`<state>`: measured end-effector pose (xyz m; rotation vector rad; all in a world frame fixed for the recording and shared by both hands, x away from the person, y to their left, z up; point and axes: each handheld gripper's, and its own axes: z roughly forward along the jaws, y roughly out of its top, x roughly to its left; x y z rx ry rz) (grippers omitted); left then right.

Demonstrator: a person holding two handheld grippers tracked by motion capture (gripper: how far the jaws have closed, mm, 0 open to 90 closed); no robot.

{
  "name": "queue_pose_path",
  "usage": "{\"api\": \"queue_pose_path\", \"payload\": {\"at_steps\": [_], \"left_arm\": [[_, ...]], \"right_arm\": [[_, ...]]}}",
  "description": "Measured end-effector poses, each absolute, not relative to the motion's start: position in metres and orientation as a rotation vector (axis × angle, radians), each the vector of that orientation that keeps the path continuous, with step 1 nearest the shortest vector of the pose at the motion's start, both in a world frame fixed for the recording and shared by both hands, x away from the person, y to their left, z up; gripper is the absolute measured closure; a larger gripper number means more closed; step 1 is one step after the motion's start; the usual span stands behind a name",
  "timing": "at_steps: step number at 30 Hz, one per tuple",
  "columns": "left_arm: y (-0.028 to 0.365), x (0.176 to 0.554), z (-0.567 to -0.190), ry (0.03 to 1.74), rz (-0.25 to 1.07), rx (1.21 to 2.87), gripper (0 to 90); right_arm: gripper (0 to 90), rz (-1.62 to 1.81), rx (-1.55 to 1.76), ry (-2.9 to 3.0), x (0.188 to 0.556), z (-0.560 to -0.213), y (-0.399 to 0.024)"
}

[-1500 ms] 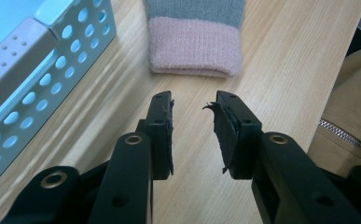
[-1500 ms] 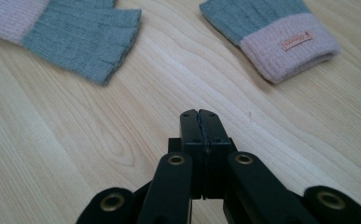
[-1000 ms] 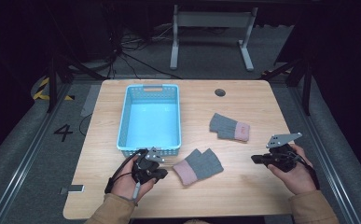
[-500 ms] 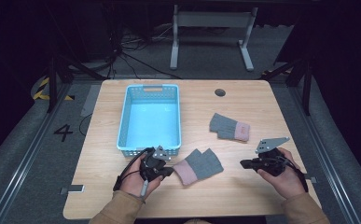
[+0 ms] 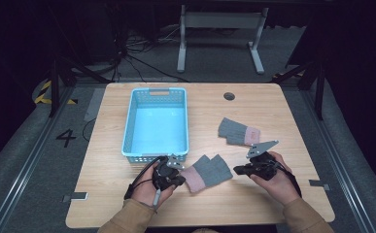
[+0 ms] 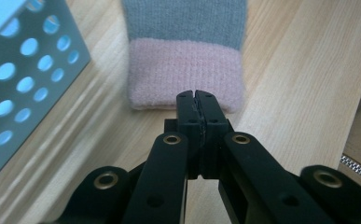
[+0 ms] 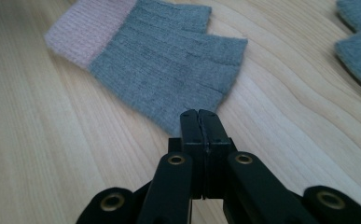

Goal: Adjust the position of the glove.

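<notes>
A grey glove with a pink cuff (image 5: 207, 171) lies flat near the table's front edge, cuff to the left. My left gripper (image 5: 181, 178) is shut, its tips right at the edge of that pink cuff (image 6: 183, 70) with nothing between them. My right gripper (image 5: 237, 170) is also shut and empty, its tips (image 7: 200, 114) just short of the same glove's finger end (image 7: 169, 60). A second matching glove (image 5: 239, 132) lies farther back on the right, and its edge (image 7: 360, 42) shows in the right gripper view.
A light blue perforated basket (image 5: 127, 136) stands empty at the centre-left of the wooden table (image 5: 282, 111), its wall (image 6: 19, 84) close beside my left gripper. A round hole (image 5: 229, 96) sits near the table's far edge.
My right gripper has moved left and lower, toward the near glove's finger end. My left gripper has shifted slightly toward the pink cuff.
</notes>
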<state>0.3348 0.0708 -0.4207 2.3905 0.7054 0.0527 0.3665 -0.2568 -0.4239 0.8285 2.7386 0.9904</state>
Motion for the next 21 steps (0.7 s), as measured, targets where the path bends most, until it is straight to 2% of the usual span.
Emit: {"api": "queue_pose_path", "payload": {"at_steps": [13,21], "left_arm": [[0.076,0.334,-0.421,0.715,0.049,2.376,89.9],[0.081,0.334,-0.420,0.711,0.041,2.367,89.6]], "right_arm": [[90.0,1.029,0.728,2.742,0.396,-0.432,-0.214],[90.0,0.991,0.726,2.760,0.401,-0.440,-0.209]]}}
